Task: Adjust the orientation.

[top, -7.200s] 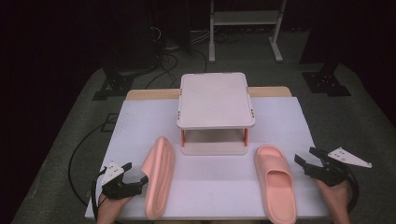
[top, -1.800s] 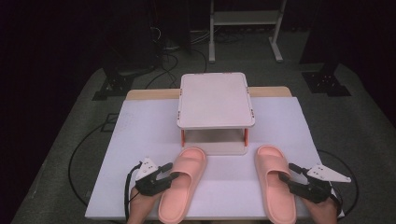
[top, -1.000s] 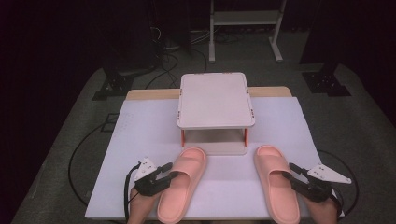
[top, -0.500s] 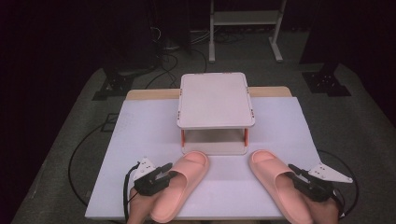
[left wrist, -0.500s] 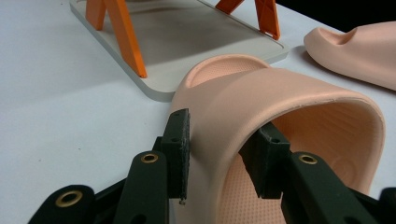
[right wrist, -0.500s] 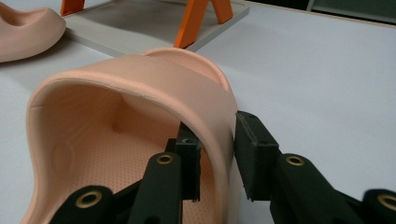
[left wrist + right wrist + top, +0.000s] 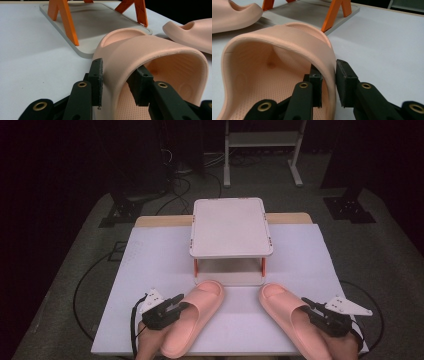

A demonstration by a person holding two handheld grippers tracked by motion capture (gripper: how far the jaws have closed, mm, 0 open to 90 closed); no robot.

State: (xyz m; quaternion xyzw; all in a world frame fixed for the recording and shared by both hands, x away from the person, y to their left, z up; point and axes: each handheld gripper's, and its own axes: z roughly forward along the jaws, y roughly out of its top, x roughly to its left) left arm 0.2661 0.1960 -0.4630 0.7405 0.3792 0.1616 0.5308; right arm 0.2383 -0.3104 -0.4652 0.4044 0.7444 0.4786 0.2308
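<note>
We see a bench covered in white sheeting (image 7: 150, 270), with a small pale two-tier rack on orange legs (image 7: 231, 227) standing toward the far edge at mid-width. Two soft pink foam slide sandals lie on the near half, their toes converging on the rack's lower tray (image 7: 100, 22) (each toe ends just at the tray's near rim).

The left sandal (image 7: 192, 315) lies near the near-left part of the bench, angled so that its toe points toward the rack. The left gripper (image 7: 172, 306), held in a hand entering at the near edge, closes its black jaws on the outer side of the sandal's strap: in the left gripper view we find one ribbed pad outside the strap (image 7: 120, 65) and the other inside it, both pressed against the foam.

The right sandal (image 7: 292, 322) mirrors this at the near-right part of the bench. The right gripper (image 7: 312, 309), carrying a grey three-cornered plate (image 7: 347, 306), grips the outer side of that strap (image 7: 294, 40) likewise: in the right gripper view the jaws stand narrowly apart, with the strap wall clamped between them.

The soles of both sandals appear to rest on the white sheeting. Beyond the bench we note a dark floor with cables (image 7: 185, 175) and a pale metal stand (image 7: 262, 140).
</note>
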